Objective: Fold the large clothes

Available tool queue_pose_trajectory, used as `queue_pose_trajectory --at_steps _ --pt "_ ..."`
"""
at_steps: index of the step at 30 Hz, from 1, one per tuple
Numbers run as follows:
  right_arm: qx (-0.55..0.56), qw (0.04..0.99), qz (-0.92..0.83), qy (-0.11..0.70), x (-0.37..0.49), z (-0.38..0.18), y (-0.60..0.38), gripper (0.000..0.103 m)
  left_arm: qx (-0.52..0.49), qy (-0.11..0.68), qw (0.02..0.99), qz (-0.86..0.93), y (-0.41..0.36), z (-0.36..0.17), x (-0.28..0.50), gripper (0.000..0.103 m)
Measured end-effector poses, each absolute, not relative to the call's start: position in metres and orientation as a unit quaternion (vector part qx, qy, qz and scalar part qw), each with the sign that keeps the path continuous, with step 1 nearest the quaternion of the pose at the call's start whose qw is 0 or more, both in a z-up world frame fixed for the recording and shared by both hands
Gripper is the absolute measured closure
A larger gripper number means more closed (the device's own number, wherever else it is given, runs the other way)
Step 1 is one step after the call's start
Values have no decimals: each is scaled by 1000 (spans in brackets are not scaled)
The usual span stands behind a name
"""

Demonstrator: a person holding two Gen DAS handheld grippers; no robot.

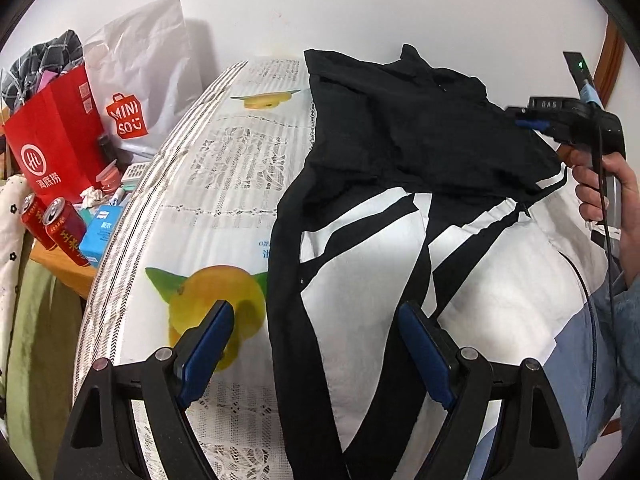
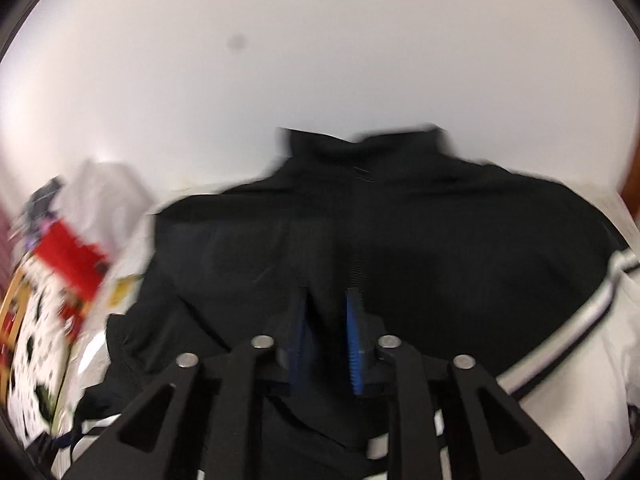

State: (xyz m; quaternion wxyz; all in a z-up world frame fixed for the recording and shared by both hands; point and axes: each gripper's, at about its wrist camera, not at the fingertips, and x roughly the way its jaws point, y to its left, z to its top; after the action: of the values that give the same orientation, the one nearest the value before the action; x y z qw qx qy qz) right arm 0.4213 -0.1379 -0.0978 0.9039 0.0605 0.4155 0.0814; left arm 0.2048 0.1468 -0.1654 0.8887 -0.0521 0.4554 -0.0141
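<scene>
Left wrist view: black-and-white jacket spread across bed mid-fold

Left wrist view looks along a bed (image 1: 224, 184) covered in a white lace-patterned sheet printed with lemons, set against a plain white wall (image 1: 360, 0). A large black-and-white jacket (image 1: 400, 140) lies across the bed's right half, its black upper part at the far end and its white, black-striped panels nearer the camera. The left gripper (image 1: 316, 344) hovers over the near edge of the garment, fingers (image 1: 208, 348) spread wide with nothing between them; one black strip of cloth runs down beneath the gap.

At far right in this view, the right gripper (image 1: 524, 122) meets the jacket's black edge, held in the person's hand (image 1: 604, 188). In the motion-blurred right wrist view, the right gripper (image 2: 326, 340) shows its blue-padded fingers (image 2: 354, 344) drawn close together with dark fabric of the jacket (image 2: 440, 240) between them; whether the cloth is firmly pinched cannot be told through the blur.

Left of the bed, a wooden bench (image 1: 60, 268) carries a white Miniso bag (image 1: 136, 80), a red paper bag (image 1: 56, 140), two red drink cans (image 1: 52, 224) and a small blue box (image 1: 100, 236).
</scene>
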Motion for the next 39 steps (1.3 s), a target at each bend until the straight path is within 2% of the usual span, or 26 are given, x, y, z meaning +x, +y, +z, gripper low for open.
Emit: queue_pose_trajectory --at_steps 2,6,7,13,18,20,21,22,23,24,25,30,34,39 --pt "52 903 64 421 418 -99 -142 75 -49 455 889 -13 148 -163 203 20" --pt "-11 903 115 414 389 -91 -99 42 -48 449 892 -8 151 -157 199 20" --pt "-31 902 132 410 382 -91 -85 39 -49 449 892 -5 152 -157 198 20" --pt "-123 856 253 435 342 -122 23 38 -68 452 890 2 159 -155 186 20" --pt "-165 843 238 452 342 -159 64 38 -64 451 890 3 158 -151 177 20" --pt "-141 850 237 449 346 -157 59 42 -61 452 890 1 157 -150 174 20" --pt "-133 851 243 446 349 -155 56 62 -60 452 890 1 156 -150 174 20" --pt "-124 849 255 447 350 -154 56 73 -59 452 890 2 155 -149 173 20" --pt "-110 846 265 450 350 -149 52 75 -59 453 890 2 154 -149 173 20" --pt "-99 847 267 449 352 -145 49 87 -58 452 890 3 153 -148 173 20" --pt "-86 850 269 446 352 -139 44 92 -58 450 891 4 153 -146 173 20" --pt "37 884 255 390 348 -83 -34 93 -68 439 896 6 150 -138 173 20" --pt "95 924 163 334 337 -45 -137 93 -69 431 900 4 143 -130 175 20" --pt "138 938 37 315 325 -35 -261 91 -71 427 902 3 131 -124 178 20"
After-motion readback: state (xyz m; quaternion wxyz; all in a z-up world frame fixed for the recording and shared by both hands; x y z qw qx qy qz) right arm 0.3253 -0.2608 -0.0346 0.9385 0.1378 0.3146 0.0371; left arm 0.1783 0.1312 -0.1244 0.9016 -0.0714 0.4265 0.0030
